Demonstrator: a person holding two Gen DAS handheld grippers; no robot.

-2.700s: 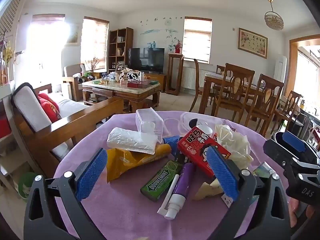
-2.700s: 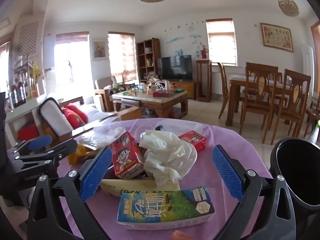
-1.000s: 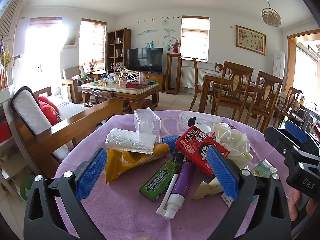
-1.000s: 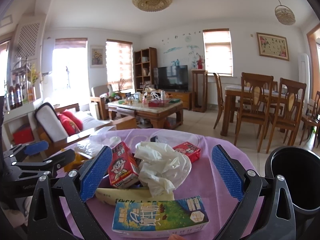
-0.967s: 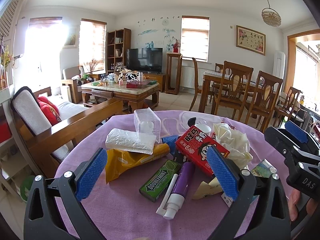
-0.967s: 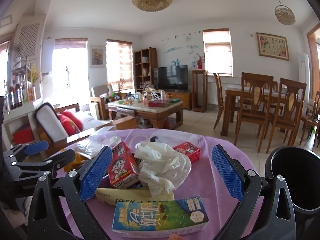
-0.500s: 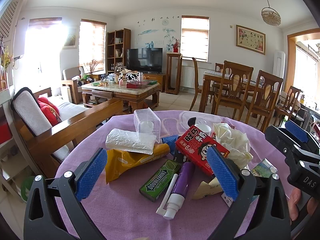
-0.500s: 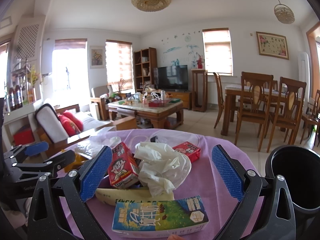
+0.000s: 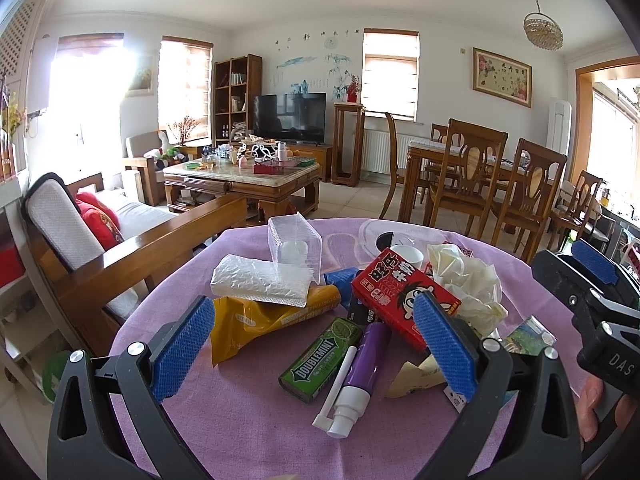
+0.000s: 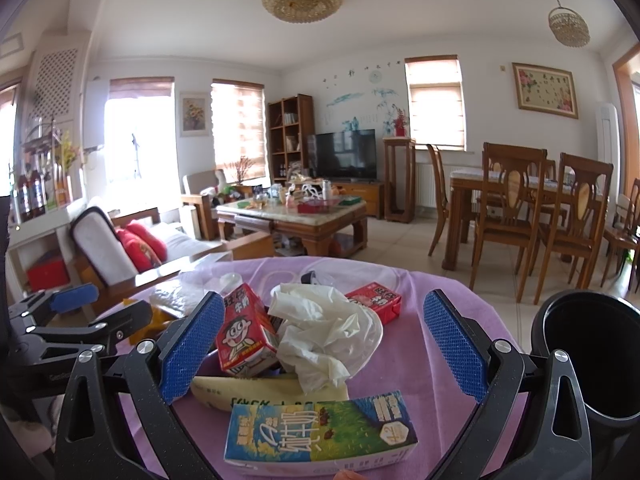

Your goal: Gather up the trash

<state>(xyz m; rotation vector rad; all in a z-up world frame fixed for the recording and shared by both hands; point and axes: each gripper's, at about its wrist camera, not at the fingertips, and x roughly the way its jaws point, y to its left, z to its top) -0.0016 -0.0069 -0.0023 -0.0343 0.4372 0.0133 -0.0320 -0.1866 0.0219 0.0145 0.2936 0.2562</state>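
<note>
Left wrist view: the left gripper [image 9: 316, 348] hovers with fingers spread wide and empty over a purple-clothed round table [image 9: 240, 432] heaped with trash: a green Doublemint gum pack [image 9: 320, 360], a purple spray bottle [image 9: 360, 372], a red milk carton [image 9: 404, 292], a yellow snack bag [image 9: 260, 316], crumpled white tissue [image 9: 468, 280].

Right wrist view: the right gripper [image 10: 324, 344], also wide and empty, frames a blue-green milk carton [image 10: 320, 432] lying nearest the camera. A black bin [image 10: 596, 356] stands just beside the table's right edge.

Purple cloth [image 9: 248, 432], green gum pack [image 9: 320, 362], red carton [image 9: 404, 296], black bin [image 10: 588, 364].
</note>
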